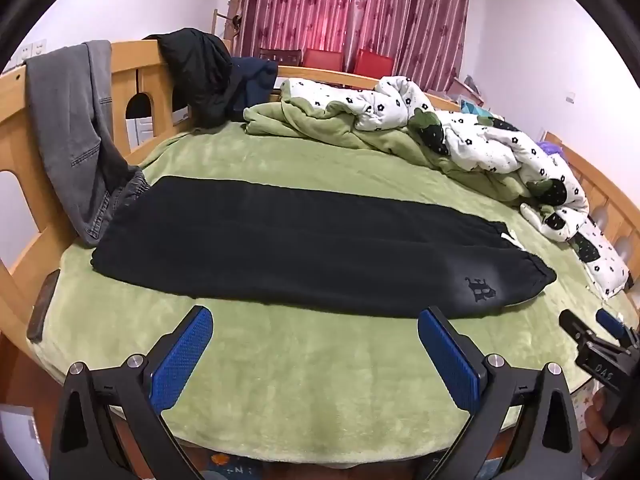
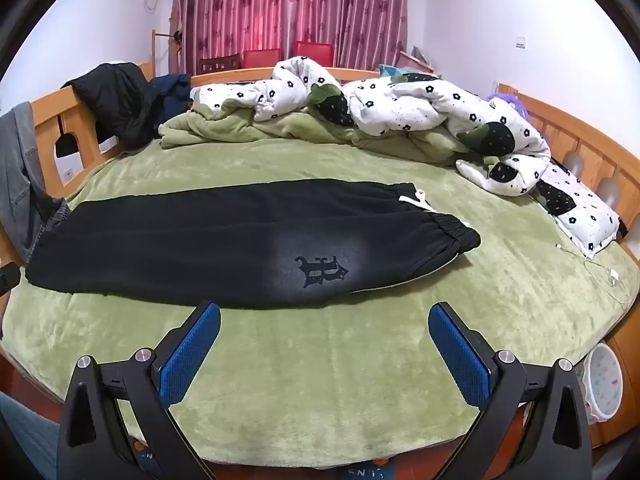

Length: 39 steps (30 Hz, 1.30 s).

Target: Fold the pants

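Across the middle of the bed (image 1: 280, 360), on its green plush cover, the black pants (image 1: 304, 248) lie flat and lengthwise, apparently already doubled leg over leg, with the elastic waistband and a white drawstring at the right end and the cuffs at the left, close to a grey garment (image 1: 72, 120) that hangs over the wooden bed frame (image 1: 132, 76). Both tongs hover over the near strip of cover, short of the fabric: the left tongs (image 1: 314, 346) are spread wide with nothing between the blue pads, and the right tongs (image 2: 324, 340) are spread just as wide and equally bare (they also show at the right edge of the left wrist view). To my eye the lengthwise fold is done and the crosswise fold is not yet begun, so this looks like the pause before a grasp. The next move probably calls for each pair of tongs to pinch one end of the near edge, catching all layers, and to carry one end over toward the other without dragging the lower layer askew. Beyond the pants a white flowered quilt (image 2: 400, 100) is heaped along the far side with a green blanket (image 2: 224, 132), a dark jacket (image 2: 116, 96) is slung over the frame at far left, and red striped curtains (image 2: 288, 4) close the window between pale walls.
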Available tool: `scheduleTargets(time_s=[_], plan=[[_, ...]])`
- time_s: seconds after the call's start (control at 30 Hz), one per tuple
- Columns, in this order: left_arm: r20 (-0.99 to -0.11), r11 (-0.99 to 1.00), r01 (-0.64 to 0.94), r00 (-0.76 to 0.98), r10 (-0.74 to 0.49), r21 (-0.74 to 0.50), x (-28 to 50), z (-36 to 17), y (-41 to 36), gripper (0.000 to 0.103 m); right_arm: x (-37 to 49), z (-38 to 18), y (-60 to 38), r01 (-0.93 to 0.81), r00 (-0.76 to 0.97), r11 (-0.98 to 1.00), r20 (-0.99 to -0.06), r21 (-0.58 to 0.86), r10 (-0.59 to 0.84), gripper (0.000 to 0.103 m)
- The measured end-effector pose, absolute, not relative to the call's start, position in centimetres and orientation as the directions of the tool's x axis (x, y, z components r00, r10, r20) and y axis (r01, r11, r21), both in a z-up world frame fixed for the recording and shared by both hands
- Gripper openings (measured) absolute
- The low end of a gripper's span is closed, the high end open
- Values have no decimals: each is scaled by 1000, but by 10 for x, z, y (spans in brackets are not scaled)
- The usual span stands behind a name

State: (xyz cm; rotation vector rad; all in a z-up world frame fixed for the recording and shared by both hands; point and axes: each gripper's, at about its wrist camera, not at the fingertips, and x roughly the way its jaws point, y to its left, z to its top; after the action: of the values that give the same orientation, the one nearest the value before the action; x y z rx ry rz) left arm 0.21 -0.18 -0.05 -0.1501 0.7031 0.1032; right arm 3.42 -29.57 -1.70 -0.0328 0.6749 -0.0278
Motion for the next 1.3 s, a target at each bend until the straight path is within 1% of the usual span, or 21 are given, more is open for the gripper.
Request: scheduleTargets(time_s=[0.13,0.3,0.5,0.53,0.83,1.3], plan=[[-644,985,-154,762,69,-76,-1,-5,-16,103,34,-18,-295,16,780,999,-624,-41,-38,102],[-656,979,-168,753,49,-119,1,-7,-4,103,33,-9,-297,18,785,999,-619,-30,-32,102],[-654,977,-179,754,62,-114,5,-8,-3,103,35,-2,-296,21,786,999,-618,-28,-33,102],[-653,977,-177,755,59,-116,5,-7,-1,103,33,-10,-297,17,787,999,-615,-31,-32,102],[-651,977,-167,758,43,-130,3,-6,-2,103,35,0,-298,11,791,999,-611,-37,-32,102],[-651,977,-157,759,24,-147,3,-6,-4,103,33,-2,-297,13,795,999,-606,-39,-34,102]])
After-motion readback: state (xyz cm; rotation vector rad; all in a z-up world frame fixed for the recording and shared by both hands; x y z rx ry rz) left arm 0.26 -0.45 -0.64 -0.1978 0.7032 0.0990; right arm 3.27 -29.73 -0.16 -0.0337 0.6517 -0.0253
